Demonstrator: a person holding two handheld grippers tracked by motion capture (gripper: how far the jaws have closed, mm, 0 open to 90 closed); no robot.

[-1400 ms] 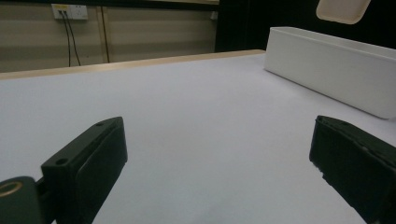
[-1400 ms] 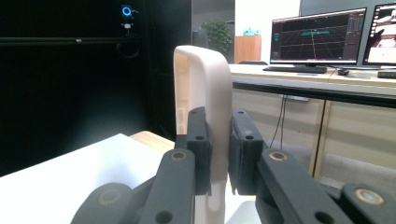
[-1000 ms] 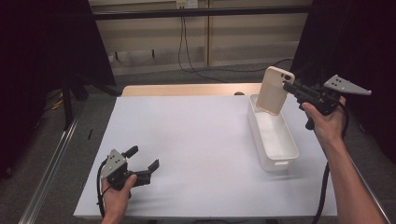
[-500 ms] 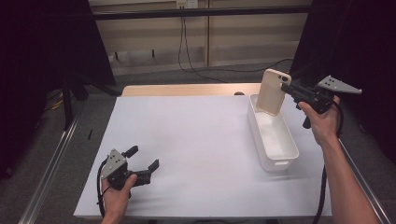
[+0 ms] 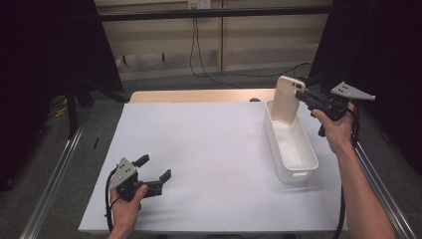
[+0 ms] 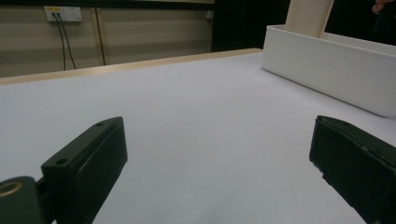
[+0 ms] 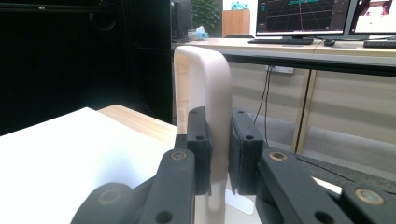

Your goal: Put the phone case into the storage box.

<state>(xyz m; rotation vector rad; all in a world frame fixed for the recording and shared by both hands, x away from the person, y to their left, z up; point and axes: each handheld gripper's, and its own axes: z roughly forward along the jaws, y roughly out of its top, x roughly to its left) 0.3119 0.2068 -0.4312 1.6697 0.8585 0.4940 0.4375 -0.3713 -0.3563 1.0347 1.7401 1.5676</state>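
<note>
Over the far right of the white surface (image 5: 209, 149), the high view shows the right tongs (image 5: 300, 94) clamped on a beige phone case (image 5: 287, 99), held upright with its lower end dipping into the far end of the long white bin (image 5: 298, 174). The left tongs (image 5: 153, 168) rest low at the near left corner, jaws apart and holding nothing, well away from the bin.

From the left gripper view, the two black jaws stand wide over bare surface, and the bin (image 6: 327, 65) sits off to the right with the phone case (image 6: 308, 16) rising above its rim.

Looking along the right gripper view, the pads press the phone case (image 7: 205, 93) from both sides, gripping it by its thin edge (the case stands vertical).

The step in hand looks like placing the case in the bin. The next move likely calls for lowering it until it meets the bin's floor, or tipping it flat, and only then parting the jaws, so it does not topple over the rim.
</note>
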